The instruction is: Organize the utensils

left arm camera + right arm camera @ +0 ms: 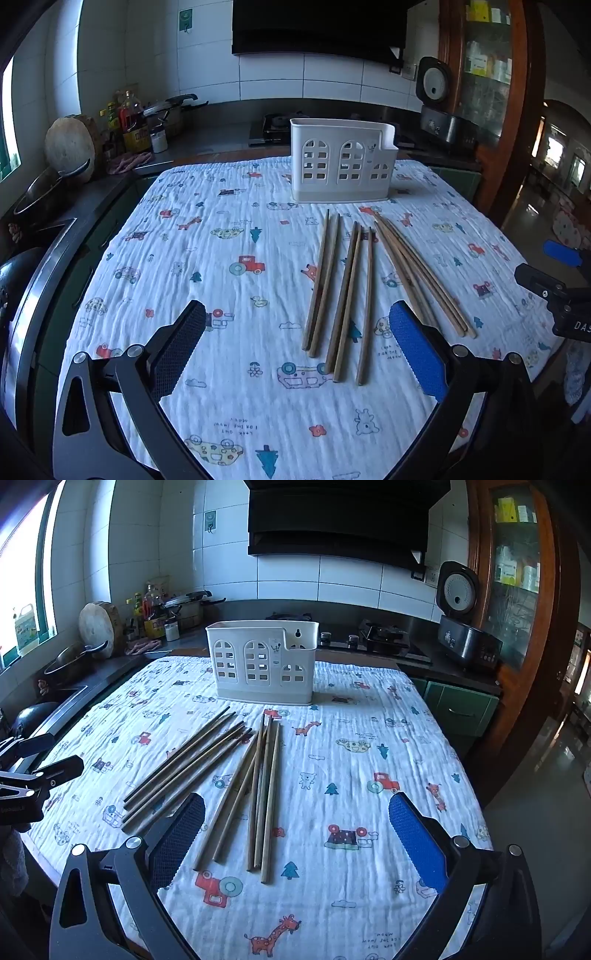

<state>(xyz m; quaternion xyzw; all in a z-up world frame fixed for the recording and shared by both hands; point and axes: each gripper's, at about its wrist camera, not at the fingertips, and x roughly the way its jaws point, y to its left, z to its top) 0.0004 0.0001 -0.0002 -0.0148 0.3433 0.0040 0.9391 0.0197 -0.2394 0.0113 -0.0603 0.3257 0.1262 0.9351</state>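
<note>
My left gripper (297,347) hangs with its jaws spread wide and nothing between them; my right gripper (297,830) is the same, agape over the cloth (221,258). That cloth, white and crinkled, printed with cars, trees and giraffes, covers the table; small mirrored print on it seems to read "love you to the moon", though I cannot be sure. The wooden chopsticks (343,291) lie loose on it just ahead of my fingers, in a few bunches. Beyond them stands the white holder (341,166) with arched cut-outs. Farther back run a dark counter (450,664), a rice cooker (461,627), white tiled wall (332,576) and a window (22,572).
</note>
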